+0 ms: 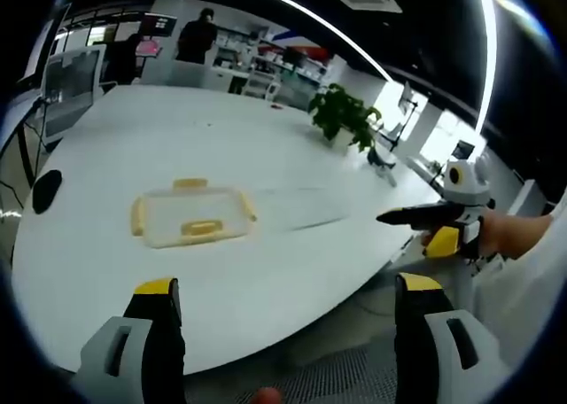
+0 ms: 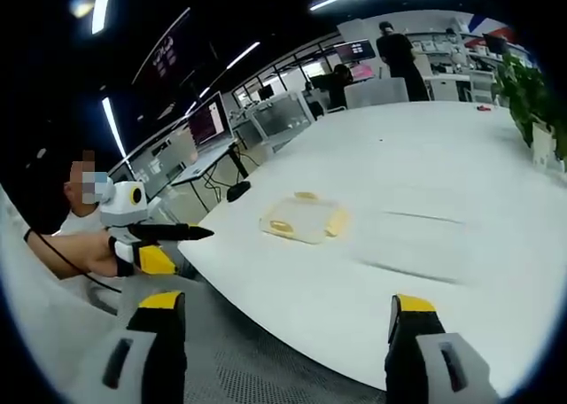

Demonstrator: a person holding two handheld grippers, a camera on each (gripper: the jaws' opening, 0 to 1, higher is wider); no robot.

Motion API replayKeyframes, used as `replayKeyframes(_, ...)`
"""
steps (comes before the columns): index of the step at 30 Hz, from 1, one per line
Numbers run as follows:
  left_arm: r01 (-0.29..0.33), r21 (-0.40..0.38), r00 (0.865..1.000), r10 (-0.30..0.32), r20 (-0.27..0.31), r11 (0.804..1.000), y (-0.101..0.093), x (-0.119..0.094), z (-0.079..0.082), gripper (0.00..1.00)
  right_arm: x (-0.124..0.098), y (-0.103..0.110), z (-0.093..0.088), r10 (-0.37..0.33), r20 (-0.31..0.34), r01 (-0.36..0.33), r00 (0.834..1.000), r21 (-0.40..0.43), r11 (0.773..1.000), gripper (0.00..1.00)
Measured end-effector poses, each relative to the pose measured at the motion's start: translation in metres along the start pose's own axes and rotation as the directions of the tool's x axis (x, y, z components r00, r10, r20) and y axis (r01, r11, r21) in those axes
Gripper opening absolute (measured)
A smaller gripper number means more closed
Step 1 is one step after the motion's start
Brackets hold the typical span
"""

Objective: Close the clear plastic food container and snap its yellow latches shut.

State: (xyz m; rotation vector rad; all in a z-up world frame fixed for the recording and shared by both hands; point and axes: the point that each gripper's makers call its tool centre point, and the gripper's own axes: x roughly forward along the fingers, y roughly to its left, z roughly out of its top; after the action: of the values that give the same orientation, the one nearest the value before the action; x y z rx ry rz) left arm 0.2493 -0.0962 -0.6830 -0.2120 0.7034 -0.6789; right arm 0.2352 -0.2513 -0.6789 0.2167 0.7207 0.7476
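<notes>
In the left gripper view, the left gripper (image 1: 282, 302) is held wide, nothing between its jaws, off the near edge of the white table (image 1: 133, 147). The container (image 1: 191, 215) is seen ahead of the jaws and slightly toward the left jaw, well apart from them, flat on the table. Its clear lid appears to be laid on top, though whether it is fully seated cannot be told. Yellow latches (image 1: 202, 229) are seen on its sides; whether they are snapped cannot be told at this size. A plant (image 1: 344, 113) is placed far ahead, beyond the right jaw. A dark oval object (image 1: 46, 190) is seen at the table edge, far left of the left jaw. The right gripper (image 1: 443, 216) is seen at the right of this view, held by a hand (image 1: 507, 234), off the table edge, well apart from the container.

In the right gripper view, the right gripper (image 2: 282, 306) is also held wide and empty, off the table (image 2: 425, 174). The container (image 2: 305, 218) is seen ahead, between the jaw lines, well apart. The left gripper (image 2: 151, 236) is seen at the left, beside the table edge. Monitors (image 2: 213, 120) and chairs are seen behind the table.
</notes>
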Motion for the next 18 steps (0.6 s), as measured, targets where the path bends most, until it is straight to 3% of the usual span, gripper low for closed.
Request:
replayKeyframes(3,0.002,-0.003,1.0,-0.002,0.002,1.0,-0.0005,-0.0003,0.0002,1.0,-0.0012,0.0042,0.0052,0.02,0.031,-0.02,0.999,0.001,1.0,0.98)
replayKeyframes(5,0.008,-0.009,1.0,-0.008,0.005,1.0,-0.0011,-0.0002,0.0006,1.0,-0.0012,0.0005,0.0008,0.004,0.006,-0.004,1.0,0.001,1.0,0.96)
replayKeyframes(18,0.011,-0.01,1.0,-0.011,0.008,1.0,-0.001,-0.0005,0.0017,1.0,-0.0005,-0.0041,0.0027,-0.025,0.013,0.025,1.0,-0.02,0.999,0.99)
